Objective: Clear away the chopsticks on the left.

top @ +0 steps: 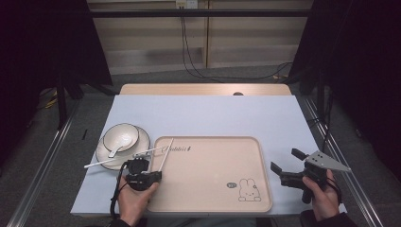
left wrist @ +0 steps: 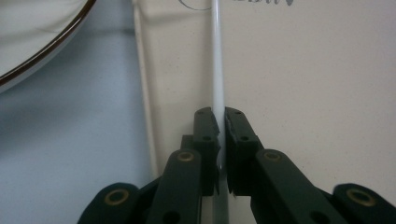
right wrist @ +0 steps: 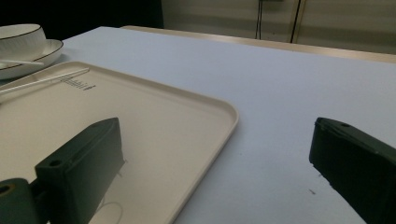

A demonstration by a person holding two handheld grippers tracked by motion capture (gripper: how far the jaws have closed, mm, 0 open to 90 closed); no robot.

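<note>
My left gripper [top: 158, 173] [left wrist: 221, 119] is shut on the near end of a thin white chopstick [top: 167, 153] [left wrist: 217, 70], which runs forward over the left edge of the beige tray [top: 208, 170] [left wrist: 303, 70]. A second white chopstick [top: 97, 163] lies slanted across the front of the white plate [top: 144, 142]. On that plate sits a white bowl [top: 121, 135] holding a white spoon [top: 116, 149]. Right of the tray, my right gripper [top: 283, 159] [right wrist: 217, 140] is held open with nothing between its jaws, which point left toward the tray [right wrist: 163, 112].
The pale blue table top [top: 203, 113] stretches behind and to the right of the tray. A rabbit drawing [top: 248, 189] marks the tray's near right corner. Cables [top: 189, 56] hang and trail on the floor beyond the table. Metal rails [top: 47, 156] run along both sides.
</note>
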